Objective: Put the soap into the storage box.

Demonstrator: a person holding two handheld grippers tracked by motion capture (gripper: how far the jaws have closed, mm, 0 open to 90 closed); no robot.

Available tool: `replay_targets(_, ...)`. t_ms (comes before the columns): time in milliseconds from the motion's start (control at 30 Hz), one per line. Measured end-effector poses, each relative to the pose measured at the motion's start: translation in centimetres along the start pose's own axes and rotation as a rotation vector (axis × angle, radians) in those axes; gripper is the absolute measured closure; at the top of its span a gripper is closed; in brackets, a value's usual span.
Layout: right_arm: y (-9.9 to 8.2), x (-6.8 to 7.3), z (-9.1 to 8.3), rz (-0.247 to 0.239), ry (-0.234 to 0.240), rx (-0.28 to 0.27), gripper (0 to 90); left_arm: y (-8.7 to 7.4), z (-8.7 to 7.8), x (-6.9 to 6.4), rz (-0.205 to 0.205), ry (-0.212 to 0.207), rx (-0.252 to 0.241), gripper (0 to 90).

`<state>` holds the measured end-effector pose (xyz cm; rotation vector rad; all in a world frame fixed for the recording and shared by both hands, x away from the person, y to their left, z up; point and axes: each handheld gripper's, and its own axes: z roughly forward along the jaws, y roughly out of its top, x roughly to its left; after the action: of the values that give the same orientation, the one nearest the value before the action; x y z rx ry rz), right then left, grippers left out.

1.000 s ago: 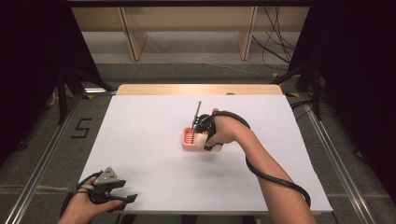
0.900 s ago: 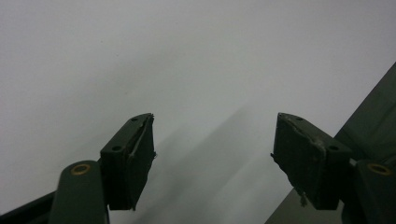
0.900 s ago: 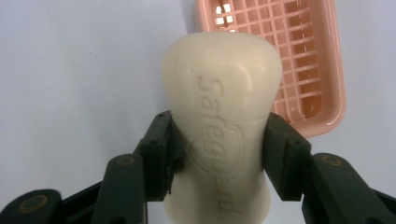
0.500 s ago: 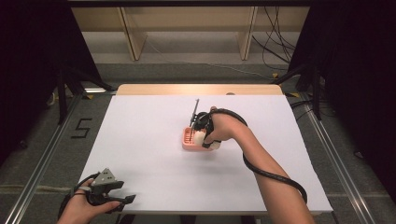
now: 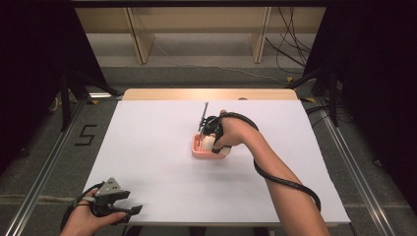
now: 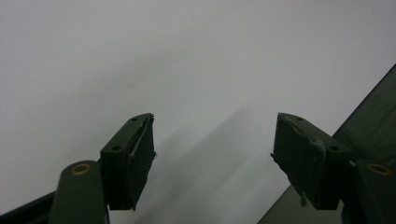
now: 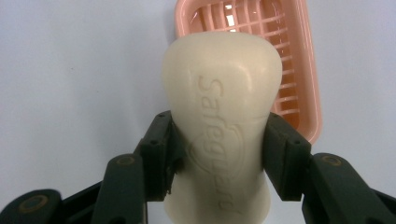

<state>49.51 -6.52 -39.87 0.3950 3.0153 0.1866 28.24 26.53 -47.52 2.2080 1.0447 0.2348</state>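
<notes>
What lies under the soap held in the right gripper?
Under the soap sits the pink tray with its slatted floor, on the white table. The soap covers the tray's near part, so anything there stays hidden.

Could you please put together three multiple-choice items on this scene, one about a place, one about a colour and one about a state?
1. Where is the left gripper?
A. Near corner of the white table, away from the dish
B. Inside the dish
C. Beside the far table edge

2. What colour is the slatted soap dish?
A. Blue
B. Pink
C. Green

3. How do the right gripper's jaws stand?
A. Wide open, nothing between them
B. Closed on the dish's rim
C. Closed on the bar of soap

Key: 1 A, the high view shows it at the near left corner; 2 B, the right gripper view shows pink slats; 3 C, both pads press the cream bar's sides.
</notes>
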Motion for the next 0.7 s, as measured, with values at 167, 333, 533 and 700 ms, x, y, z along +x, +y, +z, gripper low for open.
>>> replay_targets(167, 0.19, -0.05, 0.05, 0.001, -0.006, -0.005, 50.6, 0.02, -0.05, 0.08, 0.016, 0.012, -0.002, 28.7)
replay_targets(333, 0.43, -0.22, 0.08, -0.008, -0.004, -0.004, 50.6, -0.01, -0.03, 0.07, 0.01, 0.012, -0.009, 28.7)
replay_targets(533, 0.72, -0.33, 0.07, 0.013, -0.008, 0.002, 50.6, 0.0, -0.02, 0.06, 0.012, 0.017, -0.004, 28.7)
replay_targets(700, 0.95, -0.57, 0.15, 0.001, -0.008, -0.006, 50.6, -0.01, -0.03, 0.08, 0.01, 0.011, -0.008, 28.7)
